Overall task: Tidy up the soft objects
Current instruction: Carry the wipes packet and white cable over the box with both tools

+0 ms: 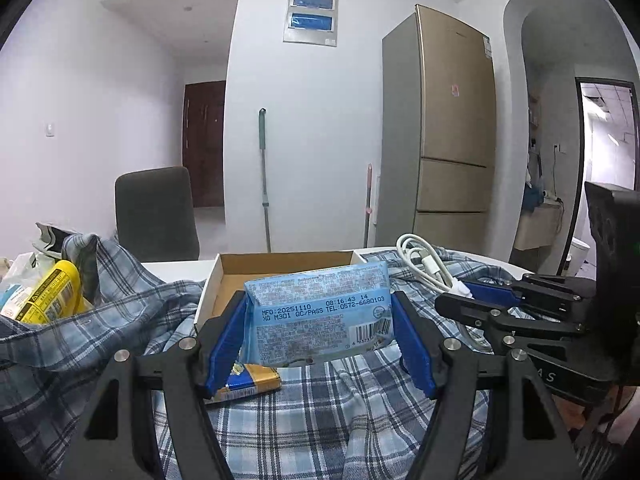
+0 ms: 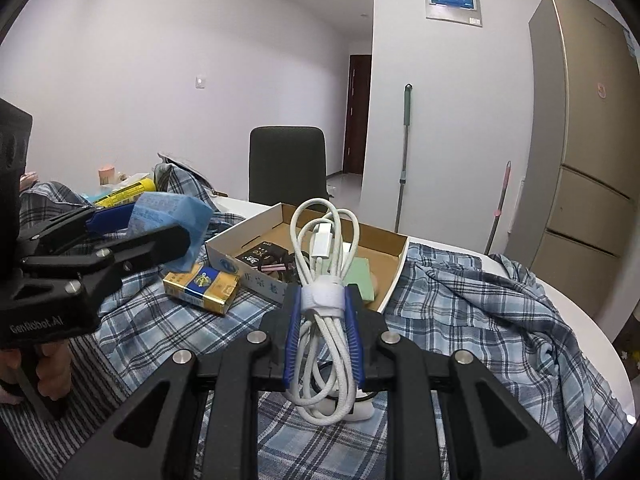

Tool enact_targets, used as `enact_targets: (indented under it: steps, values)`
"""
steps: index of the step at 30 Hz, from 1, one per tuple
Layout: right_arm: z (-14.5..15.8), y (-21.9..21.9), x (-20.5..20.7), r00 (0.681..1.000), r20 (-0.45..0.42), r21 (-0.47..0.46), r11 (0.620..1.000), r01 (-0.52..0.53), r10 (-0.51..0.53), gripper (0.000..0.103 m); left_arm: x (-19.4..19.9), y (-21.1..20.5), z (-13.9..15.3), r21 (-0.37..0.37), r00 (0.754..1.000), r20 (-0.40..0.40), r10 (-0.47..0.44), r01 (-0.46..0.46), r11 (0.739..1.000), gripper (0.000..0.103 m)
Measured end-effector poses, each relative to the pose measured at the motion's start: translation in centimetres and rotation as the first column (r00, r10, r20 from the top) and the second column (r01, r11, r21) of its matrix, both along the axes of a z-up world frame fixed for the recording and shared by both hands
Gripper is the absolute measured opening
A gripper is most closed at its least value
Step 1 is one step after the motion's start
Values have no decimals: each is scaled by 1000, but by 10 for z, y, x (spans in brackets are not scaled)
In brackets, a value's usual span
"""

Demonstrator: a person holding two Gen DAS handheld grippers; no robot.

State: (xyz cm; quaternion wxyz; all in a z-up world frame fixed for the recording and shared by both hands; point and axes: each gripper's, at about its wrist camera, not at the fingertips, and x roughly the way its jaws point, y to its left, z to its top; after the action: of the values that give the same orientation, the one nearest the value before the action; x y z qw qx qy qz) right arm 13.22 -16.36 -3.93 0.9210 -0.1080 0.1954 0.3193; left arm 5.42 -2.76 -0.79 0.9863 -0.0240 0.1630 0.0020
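Left wrist view: left gripper [image 1: 318,336] clamps the blue tissue pack [image 1: 320,312] above the plaid shirt [image 1: 320,412], near the cardboard box [image 1: 224,280]. Right gripper [image 2: 322,334] pinches the coiled white cable [image 2: 324,264], seemingly box-bound.

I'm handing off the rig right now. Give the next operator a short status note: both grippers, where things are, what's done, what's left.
Left gripper: shut on the blue wipes pack, held above the plaid shirt.
Right gripper: shut on the bundled white cable, also held up.
Cardboard box sits open ahead and already holds a few small items.
Gold packet lies on the shirt beside the box.
Left: place both held items, probably in the box, then the packet and shirt.
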Motion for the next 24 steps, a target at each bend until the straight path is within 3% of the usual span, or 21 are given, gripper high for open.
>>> enact_targets:
  steps: [6,10,14,24]
  values:
    - [14,-4,-15,996,78,30,999,33,-35,20,-9,3,13,-28,999,34,6,-5,1000,72]
    - [29,-7,-14,997,62,77,996,48,-52,20,-13,3,27,-27,998,64,3,-2,1000,72]
    - [44,-5,-14,991,113,87,994,68,-78,20,-14,6,41,-22,992,127,-29,32,999,72]
    - [68,29,52,997,45,96,993,63,-67,20,22,20,69,19,972,236,-14,10,1000,72]
